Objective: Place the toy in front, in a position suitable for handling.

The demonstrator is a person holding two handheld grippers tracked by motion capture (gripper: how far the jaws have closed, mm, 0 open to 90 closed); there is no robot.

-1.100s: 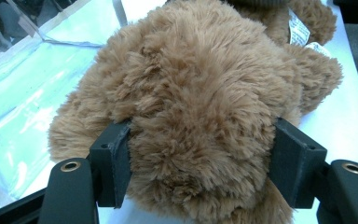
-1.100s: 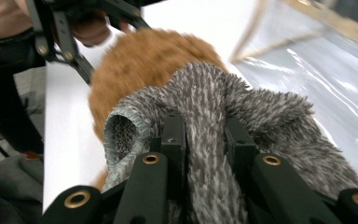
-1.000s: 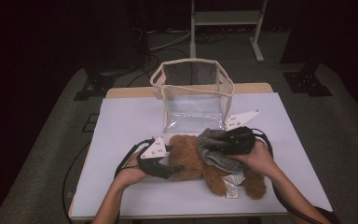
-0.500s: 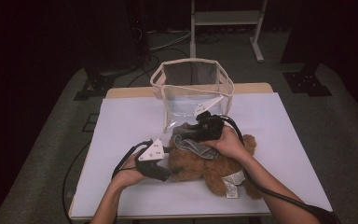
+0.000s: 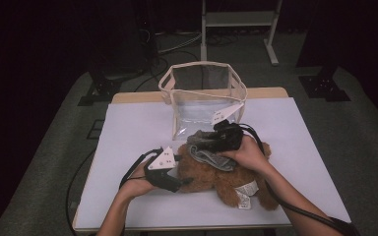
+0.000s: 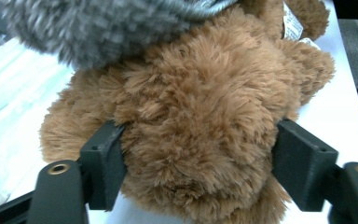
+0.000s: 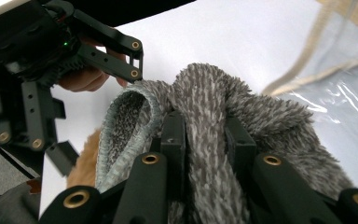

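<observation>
From the high view, one brown teddy bear [image 5: 226, 177] lies on its side near the front edge of the bench [image 5: 128, 128], a little right of the middle. My left gripper [image 5: 170, 174] is at its left end, and my right gripper [image 5: 211, 142] holds one grey fuzzy cloth [image 5: 209, 155] over the bear's upper side. One clear bag [image 5: 204, 101] with a cream rim stands open toward the back edge, just behind them. So: one bear, one cloth, one bag, two grippers.

In the left gripper view, my fingers [image 6: 103, 163] stand either side of the bear's plush body; they have just been opening, and the fur still brushes both pads, so I cannot tell whether they still press. The bear looks light and very soft. It will squash and sag, so I judge the thick middle of the body the best hold, deep enough to catch stuffing and not just fur.

In the right gripper view, my fingers [image 7: 173, 140] are clamped on a fold of the grey cloth, which bunches up between them. It is limp and light, not slippery, and will drape wherever it is unsupported; a gathered fold like this one holds best
</observation>
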